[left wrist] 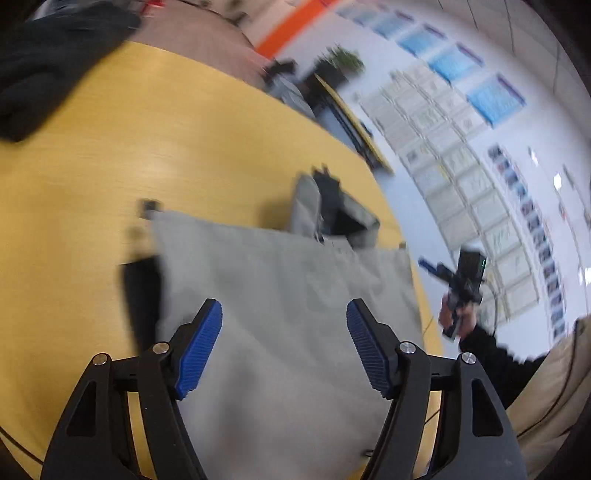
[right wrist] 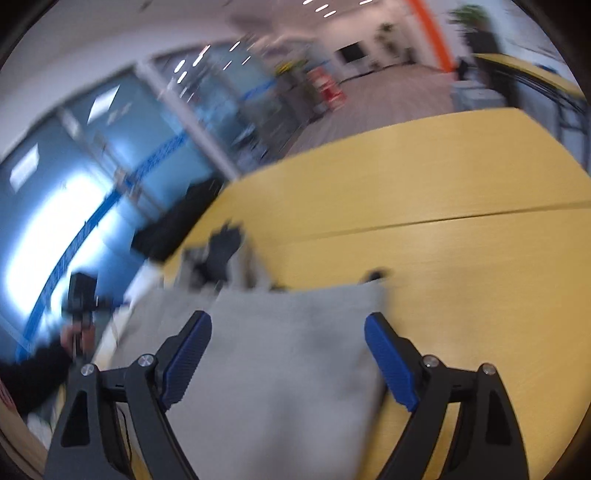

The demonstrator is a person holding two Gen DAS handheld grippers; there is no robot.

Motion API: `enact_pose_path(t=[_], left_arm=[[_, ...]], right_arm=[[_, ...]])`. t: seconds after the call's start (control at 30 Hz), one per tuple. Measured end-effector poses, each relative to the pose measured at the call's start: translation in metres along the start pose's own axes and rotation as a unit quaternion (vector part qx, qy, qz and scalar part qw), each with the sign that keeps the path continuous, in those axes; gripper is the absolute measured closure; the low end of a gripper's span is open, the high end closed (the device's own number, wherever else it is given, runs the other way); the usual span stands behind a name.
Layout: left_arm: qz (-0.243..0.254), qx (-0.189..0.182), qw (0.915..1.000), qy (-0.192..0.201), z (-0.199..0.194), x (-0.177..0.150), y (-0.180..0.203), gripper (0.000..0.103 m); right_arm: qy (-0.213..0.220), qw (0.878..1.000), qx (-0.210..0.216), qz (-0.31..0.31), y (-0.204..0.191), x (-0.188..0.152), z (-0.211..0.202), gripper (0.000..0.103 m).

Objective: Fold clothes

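Surface: yellow wood-grain top (left wrist: 166, 140), a seam across it in the right wrist view.
Grey garment (left wrist: 280, 302): lies flat on the surface, folded; bunched grey-and-black part at its far edge.
Dark clothing (left wrist: 44, 62): far corner, well apart.
Left tongs (left wrist: 284, 343): jaws spread wide over the garment, gripping nothing.
Right tongs (right wrist: 288, 358): jaws spread wide over the garment, gripping nothing.

1. A yellow wood-grain table (left wrist: 155, 122) with a seam across it in the right wrist view;
2. a white wall (left wrist: 461, 173) hung with rows of framed sheets;
3. an orange column (right wrist: 430, 33);
4. blue-tinted glass partitions (right wrist: 74, 177);
5. greyish floor (right wrist: 388, 99).
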State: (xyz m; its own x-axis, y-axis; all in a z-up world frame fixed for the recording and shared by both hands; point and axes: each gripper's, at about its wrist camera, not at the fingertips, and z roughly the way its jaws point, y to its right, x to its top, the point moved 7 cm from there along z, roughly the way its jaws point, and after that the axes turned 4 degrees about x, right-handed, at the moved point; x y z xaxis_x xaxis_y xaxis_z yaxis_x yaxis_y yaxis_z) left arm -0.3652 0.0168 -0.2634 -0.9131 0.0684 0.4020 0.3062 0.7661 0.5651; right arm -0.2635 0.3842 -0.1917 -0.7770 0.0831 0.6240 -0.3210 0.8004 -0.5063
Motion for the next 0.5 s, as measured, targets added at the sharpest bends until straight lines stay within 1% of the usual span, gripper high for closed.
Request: enact_pose_path(t=[0.03, 0.07, 0.1, 0.17, 0.2, 0.23, 0.27, 0.3, 0.33, 0.37, 0.4, 0.43, 0.47, 0.5], left_arm=[[0.003, 0.011, 0.9999, -0.011, 0.017, 0.001, -0.005, 0.031], [-0.004, 0.026, 0.9995, -0.016, 0.033, 0.003, -0.017, 0.032], [-0.011, 0.042, 0.9988, -0.022, 0.049, 0.006, -0.03, 0.039], [-0.035, 0.033, 0.9988, 0.004, 0.047, 0.012, -0.049, 0.048], [-0.048, 0.027, 0.9983, 0.018, 0.045, 0.015, -0.059, 0.059], [-0.05, 0.033, 0.998, 0.021, 0.043, 0.014, -0.065, 0.066], [-0.049, 0.039, 0.9978, 0.019, 0.042, 0.012, -0.071, 0.08], [-0.047, 0.049, 0.9976, 0.016, 0.039, 0.008, -0.074, 0.086], [-0.044, 0.059, 0.9972, 0.012, 0.035, 0.004, -0.078, 0.086], [-0.039, 0.073, 0.9965, 0.008, 0.031, 0.001, -0.077, 0.084], [-0.032, 0.088, 0.9956, 0.005, 0.025, -0.004, -0.075, 0.073], [-0.026, 0.094, 0.9952, 0.009, 0.02, -0.006, -0.069, 0.064], [-0.014, 0.093, 0.9954, 0.018, 0.014, -0.008, -0.058, 0.045], [0.011, 0.081, 0.9962, 0.03, 0.009, -0.009, -0.041, 0.035]], right_arm=[[-0.019, 0.999, -0.01, -0.023, -0.008, -0.005, 0.018, 0.015], [-0.029, 0.998, -0.033, -0.044, -0.01, -0.01, 0.036, 0.015], [-0.037, 0.996, -0.057, -0.053, -0.005, -0.014, 0.052, 0.015], [-0.047, 0.993, -0.106, -0.017, 0.031, -0.024, 0.071, 0.02], [-0.048, 0.991, -0.125, -0.001, 0.049, -0.027, 0.074, 0.028], [-0.042, 0.99, -0.138, -0.002, 0.06, -0.027, 0.071, 0.036], [-0.031, 0.988, -0.153, -0.014, 0.066, -0.025, 0.064, 0.036], [-0.028, 0.985, -0.169, -0.026, 0.071, -0.024, 0.059, 0.038], [-0.034, 0.982, -0.184, -0.038, 0.073, -0.025, 0.055, 0.042], [-0.037, 0.977, -0.205, -0.049, 0.074, -0.024, 0.05, 0.043], [-0.035, 0.969, -0.234, -0.066, 0.071, -0.022, 0.042, 0.036], [-0.027, 0.964, -0.251, -0.088, 0.061, -0.019, 0.033, 0.032], [-0.014, 0.965, -0.239, -0.108, 0.046, -0.018, 0.025, 0.031], [-0.001, 0.968, -0.218, -0.122, 0.03, -0.019, 0.019, 0.028]])
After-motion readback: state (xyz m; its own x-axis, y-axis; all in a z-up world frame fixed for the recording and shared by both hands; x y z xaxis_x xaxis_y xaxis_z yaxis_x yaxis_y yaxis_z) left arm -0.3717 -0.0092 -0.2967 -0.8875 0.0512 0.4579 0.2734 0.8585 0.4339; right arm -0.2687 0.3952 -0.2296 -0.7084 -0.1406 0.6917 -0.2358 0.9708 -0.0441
